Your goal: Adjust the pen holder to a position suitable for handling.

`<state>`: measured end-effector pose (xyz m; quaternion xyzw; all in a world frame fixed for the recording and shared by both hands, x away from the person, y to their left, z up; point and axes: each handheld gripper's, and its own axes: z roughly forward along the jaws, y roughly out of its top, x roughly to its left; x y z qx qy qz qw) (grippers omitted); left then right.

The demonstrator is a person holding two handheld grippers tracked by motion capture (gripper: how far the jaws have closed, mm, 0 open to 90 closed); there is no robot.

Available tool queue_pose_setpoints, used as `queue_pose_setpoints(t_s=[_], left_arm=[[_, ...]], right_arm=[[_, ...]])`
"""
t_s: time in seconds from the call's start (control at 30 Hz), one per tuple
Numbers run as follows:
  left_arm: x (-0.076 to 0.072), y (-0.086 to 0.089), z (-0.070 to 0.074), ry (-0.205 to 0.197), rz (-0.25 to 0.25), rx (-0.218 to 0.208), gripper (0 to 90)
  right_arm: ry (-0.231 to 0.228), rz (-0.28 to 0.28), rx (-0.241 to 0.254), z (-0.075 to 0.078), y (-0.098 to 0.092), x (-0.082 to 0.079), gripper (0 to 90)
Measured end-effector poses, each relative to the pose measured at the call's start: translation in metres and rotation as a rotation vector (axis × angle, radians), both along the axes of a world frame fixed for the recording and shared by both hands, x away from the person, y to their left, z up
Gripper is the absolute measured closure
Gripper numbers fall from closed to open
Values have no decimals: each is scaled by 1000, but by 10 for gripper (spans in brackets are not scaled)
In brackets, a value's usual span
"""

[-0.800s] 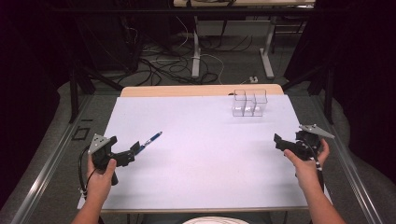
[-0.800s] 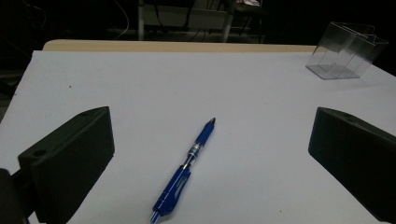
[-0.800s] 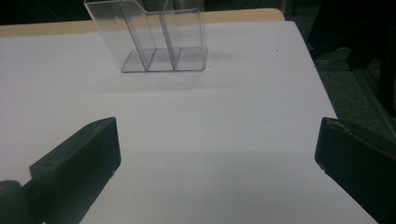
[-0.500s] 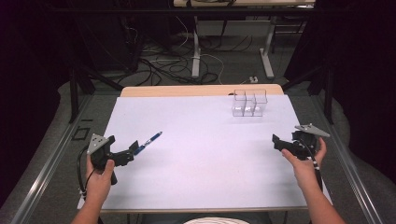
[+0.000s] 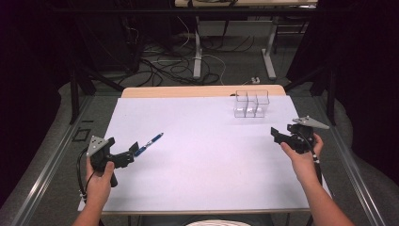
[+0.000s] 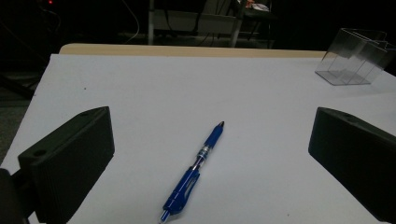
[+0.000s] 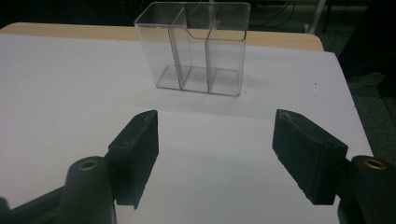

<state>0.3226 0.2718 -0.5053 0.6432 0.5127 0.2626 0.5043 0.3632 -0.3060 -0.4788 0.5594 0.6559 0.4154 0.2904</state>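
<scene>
The right gripper (image 5: 275, 134) has drifted toward the organizer (image 5: 251, 103), jaws spread; its compartments sit empty. The left gripper (image 5: 133, 149) gapes at the pen (image 5: 151, 141).

On your white table (image 5: 202, 179): one blue pen (image 5: 151, 141), lying just ahead of your left gripper (image 5: 133, 149). One clear three-compartment organizer (image 5: 251, 104), upright, far right; your right gripper (image 5: 274, 134) sits near it.

My left hand (image 5: 99, 181) holds the black two-jaw left gripper (image 5: 133, 151) low with its jaws spread wide and empty, while my right hand (image 5: 301, 157) holds the black two-jaw right gripper (image 5: 274, 134), jaws parted and empty.
</scene>
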Motion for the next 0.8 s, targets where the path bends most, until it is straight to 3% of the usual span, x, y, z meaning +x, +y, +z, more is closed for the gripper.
queue_pose_setpoints(t_s=[0.33,0.57,0.8], left_arm=[[0,-1,-1,6,-7,17,2],[0,-1,-1,11,-9,13,2],[1,-2,-3,22,-13,13,2]], right_arm=[[32,28,74,16,7,23,353],[53,30,12,25,10,37,400],[59,31,4,39,13,53,404]])
